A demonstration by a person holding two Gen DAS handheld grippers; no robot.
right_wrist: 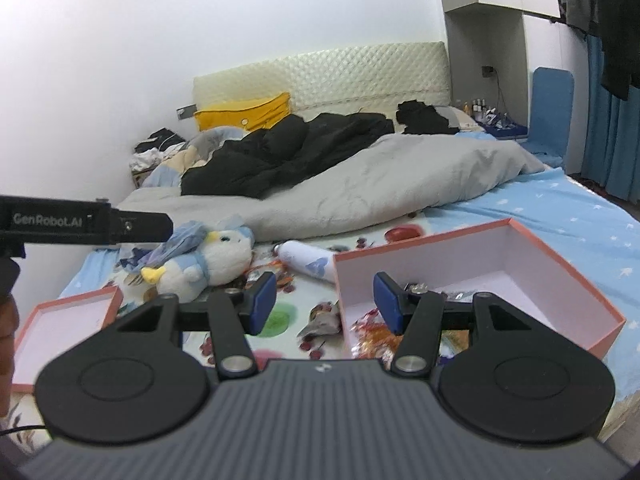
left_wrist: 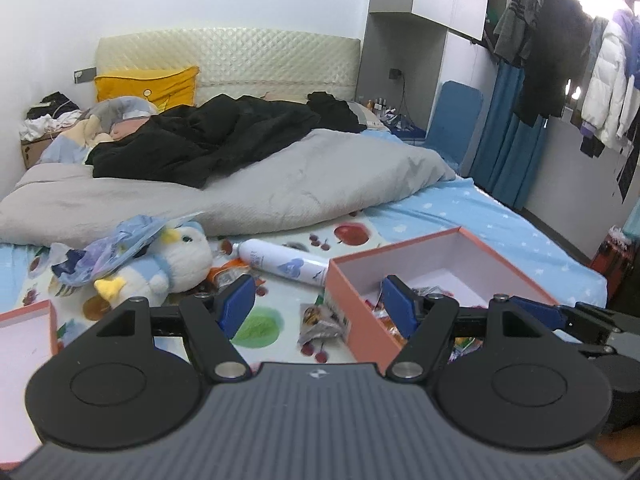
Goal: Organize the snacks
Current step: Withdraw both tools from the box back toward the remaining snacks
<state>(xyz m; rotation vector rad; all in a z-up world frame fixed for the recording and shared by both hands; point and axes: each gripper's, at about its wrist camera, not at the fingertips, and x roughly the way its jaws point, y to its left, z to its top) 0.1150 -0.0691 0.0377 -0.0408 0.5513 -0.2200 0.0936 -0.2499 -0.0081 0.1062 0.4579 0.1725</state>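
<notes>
On the bed (left_wrist: pixel 500 216), both my grippers hang empty above the clutter. Left gripper (left_wrist: pixel 318 308): jaws apart, nothing between the pads. Right gripper (right_wrist: pixel 325 300): jaws apart too, somewhat narrower, nothing held.

Step in hand, as I judge it: between picks. Some snacks already lie in the box (left_wrist: pixel 444 240); at least one is still out on the sheet. The hands look to be lining up for the next wrapper.

Where the task's things are:
- Box: open, orange outside, pale inside, on the bed to the right of centre; wrappers (right_wrist: pixel 372 332) piled in its near corner.
- Loose snack (left_wrist: pixel 320 322): crinkled packet on the sheet, just beside the box's near-left wall.
- More orange wrappers (left_wrist: pixel 230 272) by the plush toy (left_wrist: pixel 180 256), partly hidden behind my left finger; I cannot count them.

Count:
- Boxes: 1.
- Lid (right_wrist: pixel 64 324): 1, lying open side up, at the left.
- White bottle (left_wrist: pixel 280 262): 1, on its side, touching or nearly touching the box's far-left corner.
- Plush toy: 1, with a blue plastic bag (left_wrist: pixel 116 248) draped on it.
- Snacks in the box: several, too jumbled to count.

Next move calls for: lowering one gripper over the loose packet, jaws astride its crumpled body, clear of the box wall; then closing gently, since foil slips and crushes.
</notes>
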